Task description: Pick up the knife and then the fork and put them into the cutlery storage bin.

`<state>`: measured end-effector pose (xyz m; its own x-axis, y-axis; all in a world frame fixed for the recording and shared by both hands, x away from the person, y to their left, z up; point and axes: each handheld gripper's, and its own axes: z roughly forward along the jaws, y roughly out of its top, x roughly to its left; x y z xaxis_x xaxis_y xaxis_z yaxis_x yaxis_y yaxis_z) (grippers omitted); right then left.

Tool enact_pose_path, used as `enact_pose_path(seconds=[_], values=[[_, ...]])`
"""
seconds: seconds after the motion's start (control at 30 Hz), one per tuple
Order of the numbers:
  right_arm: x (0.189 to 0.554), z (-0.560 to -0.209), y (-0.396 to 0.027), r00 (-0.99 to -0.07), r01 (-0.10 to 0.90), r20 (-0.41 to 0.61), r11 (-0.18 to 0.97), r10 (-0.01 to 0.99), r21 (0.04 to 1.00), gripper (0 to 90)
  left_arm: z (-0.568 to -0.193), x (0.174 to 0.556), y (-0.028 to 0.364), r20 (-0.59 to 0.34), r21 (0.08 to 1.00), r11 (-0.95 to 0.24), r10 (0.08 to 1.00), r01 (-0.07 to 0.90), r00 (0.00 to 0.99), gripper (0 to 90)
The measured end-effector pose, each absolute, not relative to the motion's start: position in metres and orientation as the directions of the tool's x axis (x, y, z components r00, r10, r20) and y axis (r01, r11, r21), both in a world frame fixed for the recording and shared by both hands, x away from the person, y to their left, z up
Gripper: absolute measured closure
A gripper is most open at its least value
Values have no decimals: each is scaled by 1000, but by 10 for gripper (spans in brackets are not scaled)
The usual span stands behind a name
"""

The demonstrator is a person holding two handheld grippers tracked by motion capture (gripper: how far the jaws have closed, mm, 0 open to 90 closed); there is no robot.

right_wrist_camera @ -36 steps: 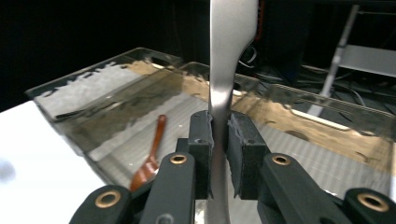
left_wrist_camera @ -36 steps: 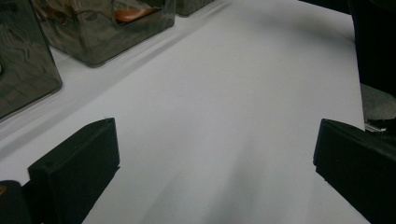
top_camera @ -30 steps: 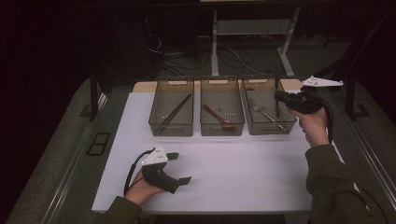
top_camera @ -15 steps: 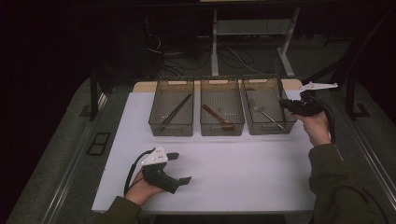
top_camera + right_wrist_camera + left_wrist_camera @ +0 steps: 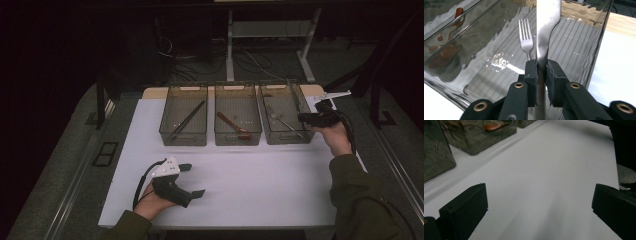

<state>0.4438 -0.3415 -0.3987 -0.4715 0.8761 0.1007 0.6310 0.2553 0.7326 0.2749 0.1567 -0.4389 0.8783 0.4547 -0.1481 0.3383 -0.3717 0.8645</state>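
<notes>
The right gripper (image 5: 541,75) has its jaws nearly closed, pressed on the flat steel handle of a knife (image 5: 547,27) that sticks out ahead of them into the right-hand bin (image 5: 286,135). A fork (image 5: 526,37) lies on the ribbed bin floor just beside the blade. In the high view the right gripper (image 5: 307,118) sits at that bin's right wall.

The grip is narrow and far back on the handle, so the knife could pivot or slip if the blade knocks the bin wall or the fork. Letting go with the blade propped on the wall could leave it half out, or shift the light bin.

The left gripper (image 5: 536,202) is wide open, holding nothing, resting low over bare white table (image 5: 260,175). The 3 bins stand in a row along the far side, the middle bin (image 5: 238,136) holding a wooden spoon (image 5: 234,126). The near half of the table gives free room; the bin walls are the tight edges.
</notes>
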Motion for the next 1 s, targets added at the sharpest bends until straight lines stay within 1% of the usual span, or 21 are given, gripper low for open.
enact_pose_path(seconds=[0.03, 0.17, 0.23, 0.3, 0.47, 0.7, 1.0], values=[[444, -398, -341, -475, 628, 101, 256, 874, 735, 765, -439, 275, 157, -148, 865, -371, 454, 338, 878, 0], [444, -394, -340, -472, 621, 110, 241, 875, 746, 664, -439, 275, 157, -149, 865, -371, 455, 339, 878, 0], [444, -394, -339, -473, 617, 105, 244, 875, 748, 633, -439, 275, 157, -148, 865, -371, 454, 338, 879, 0], [443, -393, -338, -471, 612, 105, 238, 876, 754, 580, -439, 275, 157, -148, 865, -372, 454, 338, 879, 0], [441, -390, -337, -469, 599, 113, 222, 876, 769, 481, -439, 275, 157, -148, 865, -371, 454, 338, 878, 0], [436, -382, -333, -472, 567, 110, 205, 875, 797, 409, -439, 275, 157, -148, 865, -371, 455, 337, 878, 0], [428, -373, -326, -491, 536, 116, 195, 863, 821, 355, -439, 276, 156, -148, 865, -370, 458, 340, 876, 0]])
